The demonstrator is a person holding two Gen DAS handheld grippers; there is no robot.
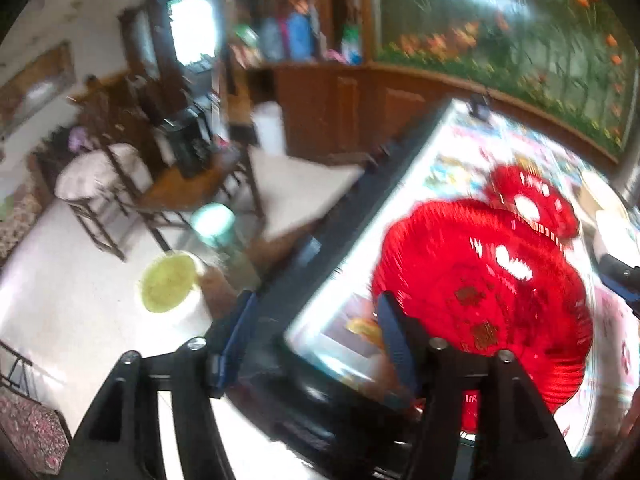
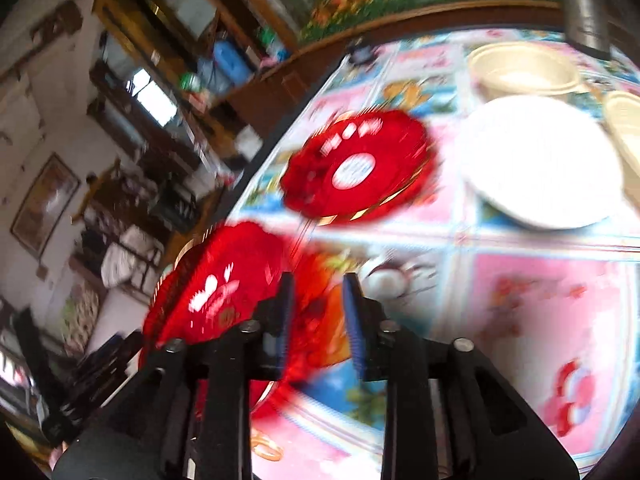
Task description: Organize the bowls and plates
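A large red plate (image 1: 480, 312) (image 2: 224, 292) lies at the near left corner of the patterned table (image 2: 540, 300). A smaller red plate (image 1: 528, 200) (image 2: 356, 168) lies just beyond it. Further right are a white plate (image 2: 540, 164) and two beige bowls (image 2: 520, 68) (image 2: 628, 128). My left gripper (image 1: 316, 340) stands wide open over the table's edge, its right finger by the large plate's rim and nothing pressed between the pads. My right gripper (image 2: 320, 316) is partly open, with the blurred rim of the large red plate in the gap and the pads off it.
The table's dark edge (image 1: 320, 240) drops to a pale floor with wooden chairs (image 1: 100, 184), a yellow-green round container (image 1: 168, 280) and a teal-lidded jar (image 1: 212, 220). A dark metal cylinder (image 2: 584, 4) stands at the table's far right. A wood-panelled wall runs behind.
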